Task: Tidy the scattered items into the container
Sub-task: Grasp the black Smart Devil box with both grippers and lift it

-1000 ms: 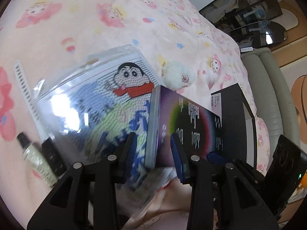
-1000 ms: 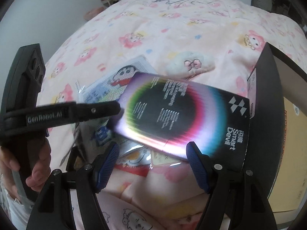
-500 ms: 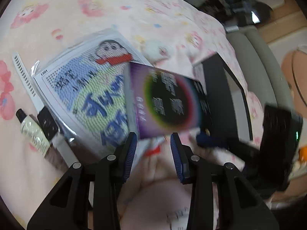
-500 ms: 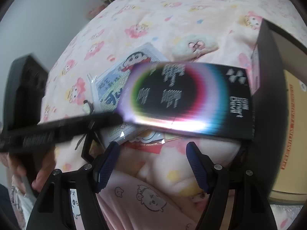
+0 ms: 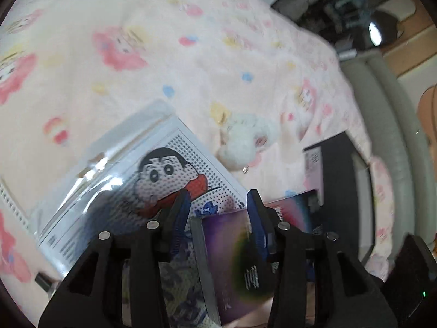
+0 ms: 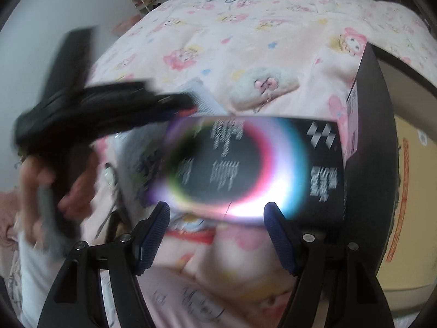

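A bed (image 6: pixel 245 27) covered by a pink cartoon-print blanket (image 5: pixel 164 41) is seen in both views, everything else lying on it. At the right edge a dark open container (image 6: pixel 374 136) is seen standing on the bed, its tall black wall facing the items; in the left wrist view it is seen at right (image 5: pixel 336 180). A dark box with a rainbow ring print (image 6: pixel 245 164) is seen lying flat just beside the container wall, its right end close to or touching the wall, contact not resolvable. It partly overlaps a bagged cartoon-boy bead kit (image 5: pixel 153 180), seen in the left wrist view under glare. A white fluffy plush (image 6: pixel 262 87) with a pink bow is seen beyond the box, apart from it, on the blanket. The left hand-held gripper (image 5: pixel 217 210) is seen released, jaws apart, hovering over the kit and the near edge of the box (image 5: pixel 235 259), nothing gripped; heavy motion blur is noted on it in the right wrist view (image 6: pixel 174 104), with the person's hand (image 6: pixel 54 180) on its handle. The right hand-held gripper (image 6: pixel 217 218) is seen released, wide apart, just short of the box's near edge, grasping nothing. A small pale bottle (image 6: pixel 110 173) is glimpsed left of the kit, detail blurred.
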Tool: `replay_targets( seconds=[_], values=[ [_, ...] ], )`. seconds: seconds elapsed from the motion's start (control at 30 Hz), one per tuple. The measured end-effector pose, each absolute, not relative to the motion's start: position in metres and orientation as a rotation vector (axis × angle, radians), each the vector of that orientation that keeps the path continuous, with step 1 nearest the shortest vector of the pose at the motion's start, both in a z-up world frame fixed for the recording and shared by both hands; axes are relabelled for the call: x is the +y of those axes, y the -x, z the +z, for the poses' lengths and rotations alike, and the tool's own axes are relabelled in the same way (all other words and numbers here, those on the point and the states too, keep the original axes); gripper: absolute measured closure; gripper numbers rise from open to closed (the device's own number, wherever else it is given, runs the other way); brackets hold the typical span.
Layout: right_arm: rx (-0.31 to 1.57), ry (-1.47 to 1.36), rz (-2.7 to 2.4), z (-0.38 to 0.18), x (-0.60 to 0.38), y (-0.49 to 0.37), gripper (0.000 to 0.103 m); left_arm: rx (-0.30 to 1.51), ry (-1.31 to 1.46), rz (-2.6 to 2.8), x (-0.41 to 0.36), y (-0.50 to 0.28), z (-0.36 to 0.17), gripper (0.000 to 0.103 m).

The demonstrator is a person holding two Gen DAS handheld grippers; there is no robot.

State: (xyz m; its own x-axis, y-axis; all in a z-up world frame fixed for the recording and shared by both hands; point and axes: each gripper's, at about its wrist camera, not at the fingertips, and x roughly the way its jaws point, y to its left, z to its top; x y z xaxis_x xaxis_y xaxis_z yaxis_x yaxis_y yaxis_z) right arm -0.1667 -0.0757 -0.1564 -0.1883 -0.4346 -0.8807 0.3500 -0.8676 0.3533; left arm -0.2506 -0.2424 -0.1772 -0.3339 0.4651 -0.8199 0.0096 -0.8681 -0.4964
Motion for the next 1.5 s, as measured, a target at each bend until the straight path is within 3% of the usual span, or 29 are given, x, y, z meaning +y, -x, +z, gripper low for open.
replay_targets(
  seconds=[0.07, 0.43, 0.73, 0.83, 1.3, 1.5],
  values=[
    [-0.159, -1.621, -2.028, -0.163, -0.071, 0.163, 0.034, -0.509, 1.635, 2.300, -0.234, 0.245, -0.174, 0.060],
    [-0.093, -1.606, -2.113, -0.179, -0.083, 0.176, 0.035, -0.597, 1.665, 2.148, -0.248, 0.156, -0.171, 0.069],
    [-0.114, -1.577, -2.180, -0.190, -0.086, 0.179, 0.035, -0.626, 1.620, 2.259, -0.242, 0.190, -0.175, 0.068],
    [-0.141, -1.601, -2.158, -0.190, -0.084, 0.181, 0.034, -0.555, 1.619, 2.250, -0.230, 0.183, -0.172, 0.066],
    [0.152, -1.486, -2.232, -0.163, -0.100, 0.148, 0.035, -0.588, 1.603, 2.285, -0.249, 0.121, -0.155, 0.071],
    [0.126, -1.515, -2.245, -0.168, -0.095, 0.164, 0.035, -0.661, 1.555, 2.294, -0.251, 0.140, -0.161, 0.069]
  ],
)
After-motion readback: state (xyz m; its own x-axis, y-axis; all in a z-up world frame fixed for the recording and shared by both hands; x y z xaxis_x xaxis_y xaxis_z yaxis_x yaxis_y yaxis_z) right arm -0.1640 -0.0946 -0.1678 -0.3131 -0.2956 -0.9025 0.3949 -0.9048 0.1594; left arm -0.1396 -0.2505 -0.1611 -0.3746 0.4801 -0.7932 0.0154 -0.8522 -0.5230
